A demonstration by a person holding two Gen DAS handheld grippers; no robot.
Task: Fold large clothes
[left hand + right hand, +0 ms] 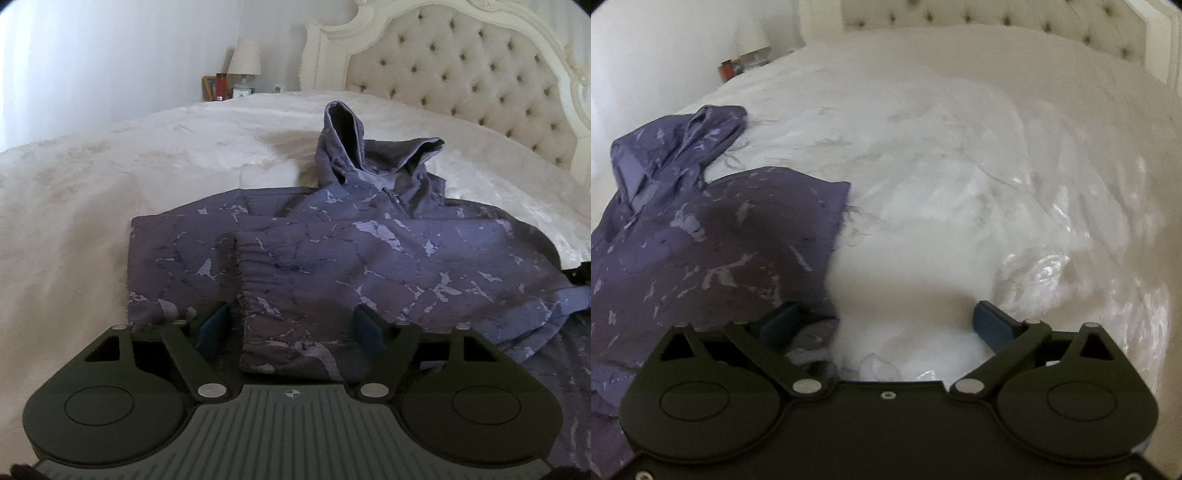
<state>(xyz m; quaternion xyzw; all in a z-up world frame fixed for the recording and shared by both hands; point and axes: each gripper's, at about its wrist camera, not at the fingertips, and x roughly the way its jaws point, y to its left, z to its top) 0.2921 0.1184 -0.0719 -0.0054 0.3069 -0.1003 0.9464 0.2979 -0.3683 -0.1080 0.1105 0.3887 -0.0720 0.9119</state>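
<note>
- You work on a bed [110,177] with a cream, faintly patterned cover; it fills almost all of both views and is creased and shiny on the right side in the right wrist view.
- At the far end stands one tufted headboard [461,66] with a carved cream frame, against a pale wall.
- At the far left corner of the bed there is one lamp [243,61] with a pale shade, and beside it some small items that are too small to name; one of them is red.
- There is one hoodie [332,251], purple with lighter cracked marks. It lies in the middle of the bed, nearer to your edge, with the hood [354,147] standing up toward the headboard.
- One sleeve [280,295] lies folded across the body of the hoodie, and its cuff end comes toward your left gripper.
- Your left gripper [291,325] is wide open just above the hoodie; the sleeve lies between the two blue pads and nothing is held.
- Your right gripper [886,325] is also wide open and empty. Its left pad [783,321] is over the right edge of the hoodie [720,251], and its right pad [993,321] is over the bare cover.
- You see two grippers, with two blue pads on each.
</note>
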